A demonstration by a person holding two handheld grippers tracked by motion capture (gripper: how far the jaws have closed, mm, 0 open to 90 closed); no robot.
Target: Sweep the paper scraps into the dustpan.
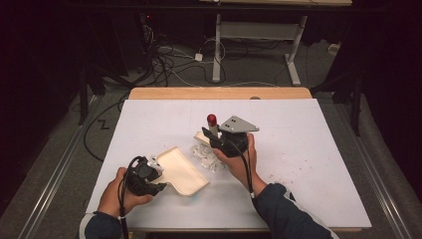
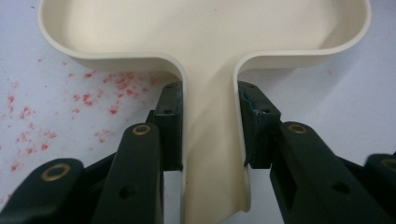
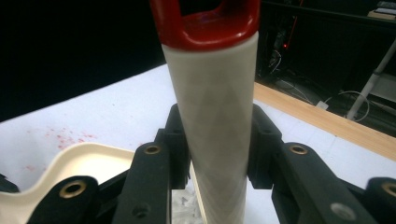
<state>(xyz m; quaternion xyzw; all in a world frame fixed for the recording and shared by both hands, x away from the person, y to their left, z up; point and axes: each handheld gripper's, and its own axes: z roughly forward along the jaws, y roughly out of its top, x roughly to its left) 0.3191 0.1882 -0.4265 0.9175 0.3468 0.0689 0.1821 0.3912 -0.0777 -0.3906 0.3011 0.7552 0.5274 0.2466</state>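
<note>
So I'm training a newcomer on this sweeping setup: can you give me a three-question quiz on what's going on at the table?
1. True or false: the left gripper grips the cream dustpan by its handle.
2. What does the right gripper hold? A) a sponge B) a white brush handle with a red cap C) a cup
3. What lies on the white table between the dustpan and the right hand?

Key:
1. True; the jaws press on both sides of the handle.
2. B
3. A small heap of clear scraps, close beside the dustpan's far edge.
</note>
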